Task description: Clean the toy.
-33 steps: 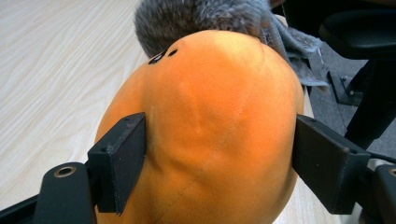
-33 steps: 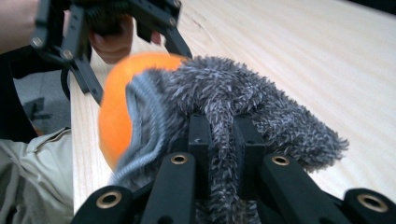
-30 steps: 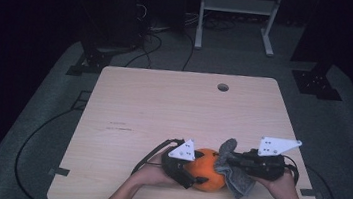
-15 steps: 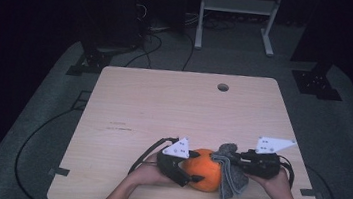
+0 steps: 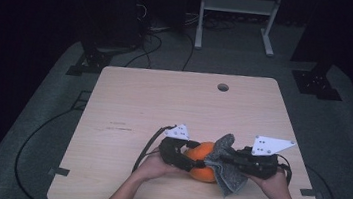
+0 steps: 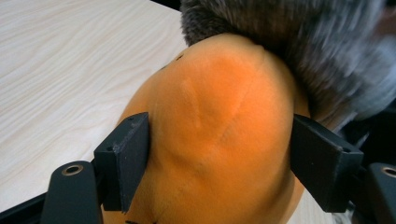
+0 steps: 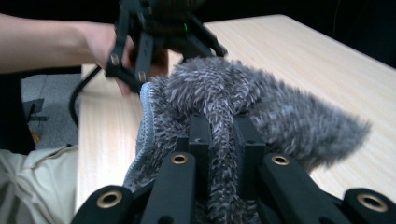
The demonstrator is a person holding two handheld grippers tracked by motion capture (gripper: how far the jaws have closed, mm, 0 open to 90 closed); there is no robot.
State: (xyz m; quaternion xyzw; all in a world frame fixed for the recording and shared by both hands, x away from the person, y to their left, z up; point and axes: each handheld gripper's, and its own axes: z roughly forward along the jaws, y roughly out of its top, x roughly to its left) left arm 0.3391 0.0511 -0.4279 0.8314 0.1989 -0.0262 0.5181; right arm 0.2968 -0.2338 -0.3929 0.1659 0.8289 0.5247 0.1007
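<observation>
Wooden table (image 5: pixel 163 108) | left gripper (image 6: pixel 219 154) fingers clamped on orange plush (image 6: pixel 219 121) | right gripper (image 7: pixel 223 140) fingers pinching grey furry cloth (image 7: pixel 261 102)

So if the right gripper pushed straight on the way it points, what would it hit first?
The right gripper is shut on the grey cloth. Just past that, probably the orange ball the left gripper holds, though the cloth hides the depth between them.
</observation>
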